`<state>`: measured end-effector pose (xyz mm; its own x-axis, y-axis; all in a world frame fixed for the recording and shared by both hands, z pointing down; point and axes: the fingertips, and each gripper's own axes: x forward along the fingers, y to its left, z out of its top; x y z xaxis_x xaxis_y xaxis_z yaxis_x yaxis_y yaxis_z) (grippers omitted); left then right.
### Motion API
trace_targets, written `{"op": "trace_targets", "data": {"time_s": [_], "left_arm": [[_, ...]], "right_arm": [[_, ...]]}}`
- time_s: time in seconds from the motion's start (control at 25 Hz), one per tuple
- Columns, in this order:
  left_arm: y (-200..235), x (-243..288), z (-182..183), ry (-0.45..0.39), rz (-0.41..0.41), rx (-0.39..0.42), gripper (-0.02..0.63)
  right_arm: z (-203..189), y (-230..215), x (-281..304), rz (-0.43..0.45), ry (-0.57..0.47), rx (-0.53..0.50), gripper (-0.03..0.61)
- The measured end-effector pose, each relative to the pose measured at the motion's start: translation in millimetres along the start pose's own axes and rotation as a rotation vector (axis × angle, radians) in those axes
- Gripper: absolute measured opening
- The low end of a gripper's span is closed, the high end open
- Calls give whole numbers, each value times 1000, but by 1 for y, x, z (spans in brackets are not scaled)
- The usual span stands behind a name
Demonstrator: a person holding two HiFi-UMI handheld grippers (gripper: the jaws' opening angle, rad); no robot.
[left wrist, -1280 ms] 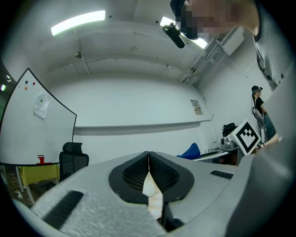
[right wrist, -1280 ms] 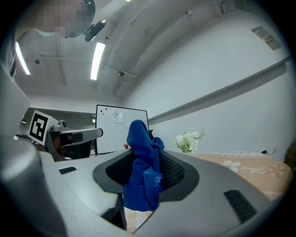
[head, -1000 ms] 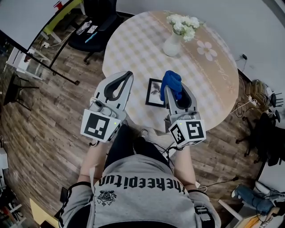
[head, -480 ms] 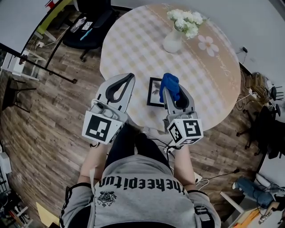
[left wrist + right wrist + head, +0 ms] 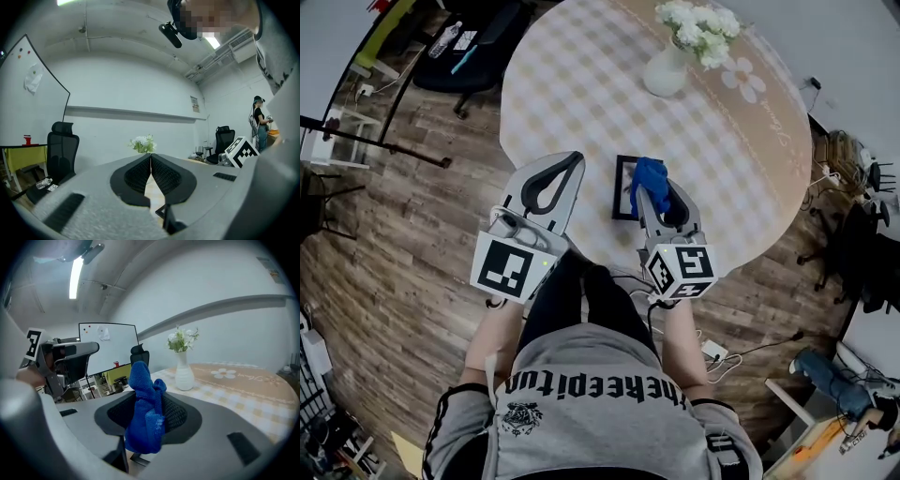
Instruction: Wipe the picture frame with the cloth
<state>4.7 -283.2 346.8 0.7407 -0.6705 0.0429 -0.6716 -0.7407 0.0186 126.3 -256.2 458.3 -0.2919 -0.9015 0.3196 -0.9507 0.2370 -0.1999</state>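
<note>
A small black picture frame (image 5: 625, 187) lies flat near the front edge of the round table (image 5: 581, 84). My right gripper (image 5: 654, 190) is shut on a bunched blue cloth (image 5: 649, 175), which hangs over the frame's right side and hides part of it. In the right gripper view the blue cloth (image 5: 145, 404) stands up between the jaws. My left gripper (image 5: 570, 161) is shut on nothing and hovers at the table's front edge, left of the frame. In the left gripper view the left gripper (image 5: 151, 157) shows its jaws pressed together.
A white vase of white flowers (image 5: 675, 61) stands at the table's far side, and a flower print (image 5: 742, 80) marks the cloth beside it. A black office chair (image 5: 478, 47) is beyond the table at the upper left. Cables and bags lie on the wooden floor (image 5: 394, 262) to the right.
My right gripper has moved the blue cloth down and slightly left, over the frame's right side. The left gripper has barely shifted. The head view has drifted.
</note>
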Motion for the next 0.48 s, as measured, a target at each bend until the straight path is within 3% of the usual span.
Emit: {"op": "trace_targets", "data": {"time_s": [0.48], "left_arm": [[25, 17, -26, 56, -51, -40, 17]], "right_arm": [[-48, -4, 43, -46, 138, 30, 149]]}}
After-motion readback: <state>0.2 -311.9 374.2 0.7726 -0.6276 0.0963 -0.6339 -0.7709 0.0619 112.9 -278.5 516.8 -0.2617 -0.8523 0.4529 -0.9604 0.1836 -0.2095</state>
